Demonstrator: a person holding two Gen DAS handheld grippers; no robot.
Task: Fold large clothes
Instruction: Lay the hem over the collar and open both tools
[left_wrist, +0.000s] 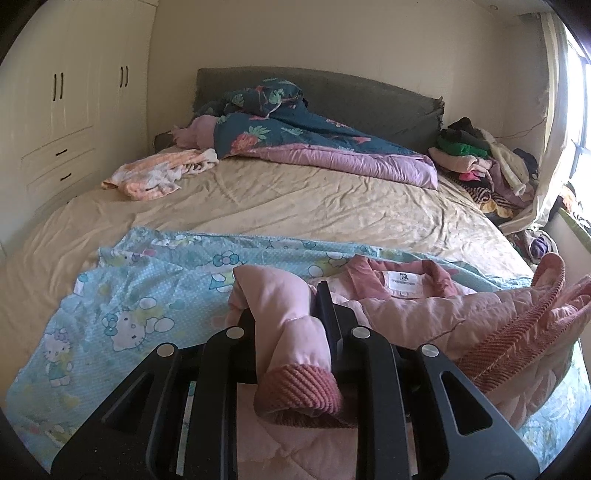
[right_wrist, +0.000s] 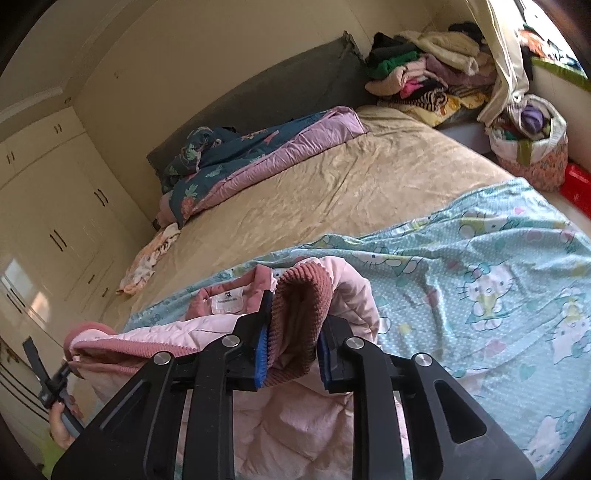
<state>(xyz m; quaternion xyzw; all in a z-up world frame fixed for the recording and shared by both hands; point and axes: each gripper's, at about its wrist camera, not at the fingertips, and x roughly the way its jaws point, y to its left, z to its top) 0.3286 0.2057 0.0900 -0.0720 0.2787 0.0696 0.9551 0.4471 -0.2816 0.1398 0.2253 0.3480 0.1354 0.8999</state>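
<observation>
The pink jacket (left_wrist: 424, 314) on the cartoon sheet (left_wrist: 129, 295) looks soft and puffy. The left gripper (left_wrist: 295, 325) pinches one ribbed cuff (left_wrist: 299, 391). The right gripper (right_wrist: 291, 350), nearly closed, holds the other cuff (right_wrist: 299, 314), both good spots.

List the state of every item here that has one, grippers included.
Pink quilted jacket: lying open, collar label showing.
Left gripper: shut on a ribbed sleeve cuff.
Right gripper: other cuff between its jaws.
White wardrobe doors: closed.
Floral duvet: bunched at headboard.
</observation>
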